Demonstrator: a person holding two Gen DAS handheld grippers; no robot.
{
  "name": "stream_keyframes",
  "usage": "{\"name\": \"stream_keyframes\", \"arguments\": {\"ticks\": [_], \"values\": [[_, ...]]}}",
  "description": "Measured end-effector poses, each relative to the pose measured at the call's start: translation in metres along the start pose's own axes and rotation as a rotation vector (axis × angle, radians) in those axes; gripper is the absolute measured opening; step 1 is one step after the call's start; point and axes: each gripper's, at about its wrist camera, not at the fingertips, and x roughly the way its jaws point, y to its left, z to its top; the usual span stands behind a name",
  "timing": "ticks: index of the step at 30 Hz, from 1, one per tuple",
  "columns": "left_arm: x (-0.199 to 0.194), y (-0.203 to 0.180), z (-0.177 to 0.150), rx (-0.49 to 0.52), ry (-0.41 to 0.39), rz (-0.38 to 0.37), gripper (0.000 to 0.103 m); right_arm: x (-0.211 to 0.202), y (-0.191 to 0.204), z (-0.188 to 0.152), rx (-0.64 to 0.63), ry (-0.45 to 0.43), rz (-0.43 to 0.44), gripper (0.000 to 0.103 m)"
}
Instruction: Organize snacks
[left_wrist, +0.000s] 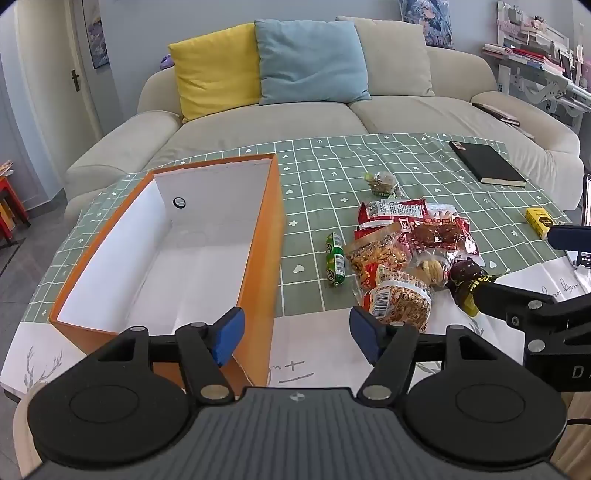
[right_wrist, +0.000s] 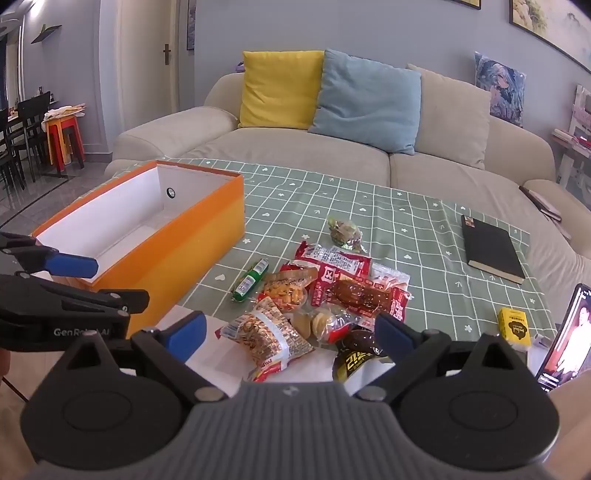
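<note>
My left gripper (left_wrist: 297, 334) has its fingers spread wide with nothing between them, hanging over the near right corner of the orange box (left_wrist: 267, 236). My right gripper (right_wrist: 291, 338) is spread just as wide and also empty, poised above the near edge of the snack pile (right_wrist: 325, 302), which lies on the worktop (right_wrist: 388, 221) to the right of the box. The box holds nothing yet, so every snack has yet to go in.

The trouble I foresee is in the pile itself. The packets overlap: the striped noodle packet (right_wrist: 269, 338) leans on the round biscuits (right_wrist: 314, 323), and the dark packet with yellow print (right_wrist: 356, 354) sits tucked under my right finger. If I close on one, I may catch a neighbour's wrapper edge and drag two, dropping one short of the box. The glossy film looks slippery, so a shallow pinch could let a packet slide out. The green tube (right_wrist: 250, 281), between the box and the pile, looks likely to roll if nudged. My left gripper sits close to the box wall; a careless swing could shove the box.
</note>
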Motion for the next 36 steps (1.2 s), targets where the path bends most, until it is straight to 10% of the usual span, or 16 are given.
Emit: {"name": "stream_keyframes", "arguments": {"ticks": [36], "values": [[0.0060,-0.0063,-0.0053,0.028,0.035,-0.015,0.077,-0.0025,0.0014,0.0001,-0.007,0.008,0.001,0.095]]}}
